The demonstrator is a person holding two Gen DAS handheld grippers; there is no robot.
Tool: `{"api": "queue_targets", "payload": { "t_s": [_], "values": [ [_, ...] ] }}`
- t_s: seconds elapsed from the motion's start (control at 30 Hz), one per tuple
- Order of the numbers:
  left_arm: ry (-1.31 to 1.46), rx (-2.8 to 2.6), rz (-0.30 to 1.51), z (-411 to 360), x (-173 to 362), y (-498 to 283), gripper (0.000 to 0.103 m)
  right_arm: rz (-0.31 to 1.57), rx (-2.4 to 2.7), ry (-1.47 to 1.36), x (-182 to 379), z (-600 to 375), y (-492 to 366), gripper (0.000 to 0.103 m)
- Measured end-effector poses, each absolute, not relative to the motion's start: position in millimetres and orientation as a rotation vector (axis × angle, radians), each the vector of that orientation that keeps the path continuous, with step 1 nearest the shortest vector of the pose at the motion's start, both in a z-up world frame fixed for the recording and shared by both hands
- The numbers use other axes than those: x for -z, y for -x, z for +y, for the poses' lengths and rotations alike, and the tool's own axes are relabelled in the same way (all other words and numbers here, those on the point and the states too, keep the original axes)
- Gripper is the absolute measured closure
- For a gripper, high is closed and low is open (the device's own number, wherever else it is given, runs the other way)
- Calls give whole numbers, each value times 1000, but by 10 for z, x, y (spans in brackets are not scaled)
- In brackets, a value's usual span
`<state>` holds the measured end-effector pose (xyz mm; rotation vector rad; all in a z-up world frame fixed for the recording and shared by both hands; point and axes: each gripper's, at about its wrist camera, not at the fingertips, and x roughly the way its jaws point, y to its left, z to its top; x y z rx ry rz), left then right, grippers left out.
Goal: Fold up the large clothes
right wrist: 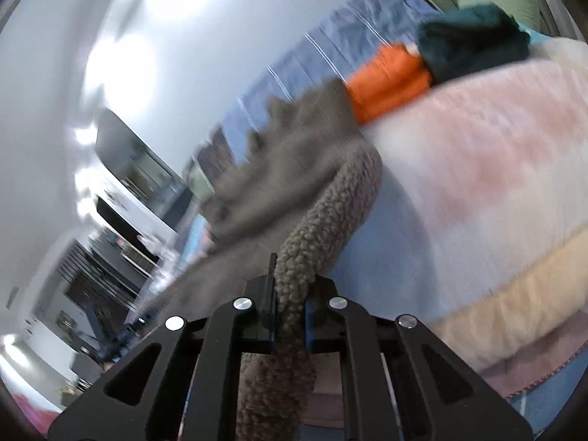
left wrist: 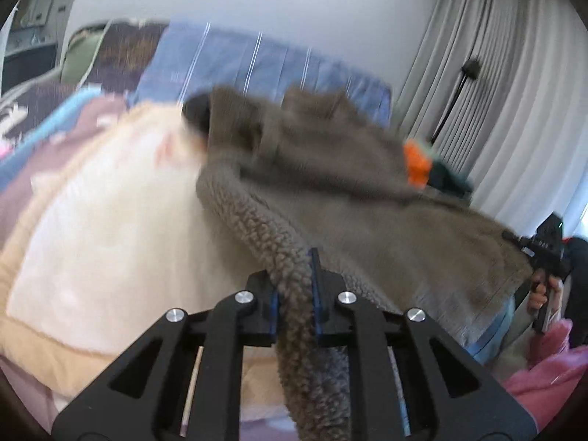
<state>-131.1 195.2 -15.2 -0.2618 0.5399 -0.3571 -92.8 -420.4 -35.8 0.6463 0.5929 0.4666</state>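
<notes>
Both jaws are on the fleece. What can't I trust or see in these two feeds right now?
- Brown fleece garment: far half smeared by motion blur in both wrist views; its shape and type are unreadable.
- Hem below the left gripper and right gripper: cut off by the frame bottom.
- Orange and dark green folded clothes: blurred, partly behind the fleece in the left view.
- Shelving, right view: streaked, contents illegible.

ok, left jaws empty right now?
No. The left gripper is clamped on the rolled edge of the brown fleece garment.
</notes>
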Motion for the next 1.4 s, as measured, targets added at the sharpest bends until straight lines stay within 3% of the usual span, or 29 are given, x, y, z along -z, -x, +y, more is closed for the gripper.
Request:
{"api": "queue_targets", "payload": {
  "t_s": [0.2, 0.43, 0.7, 1.03, 1.23, 1.4],
  "values": [
    [227, 415, 317, 1896, -584, 1775, 91, 409, -570, -660, -273, -4240, 1214, 93],
    [242, 370, 196, 2091, -931, 2256, 90, 234, -490, -521, -824, -4349, 1950, 92],
    [268, 298, 304, 2037, -713, 1734, 90, 322, -405, -510, -591, -4191, 1305, 92],
    [303, 182, 333, 2086, -738, 691, 90, 280, -217, -462, -595, -4059, 322, 92],
    [231, 77, 438, 2031, -317, -205, 90, 362, -114, -345, -264, -3901, -538, 92],
    [207, 11, 687, 2080, 672, -861, 88, 638, -13, -302, 662, -3884, -1205, 92]
  ]
}}
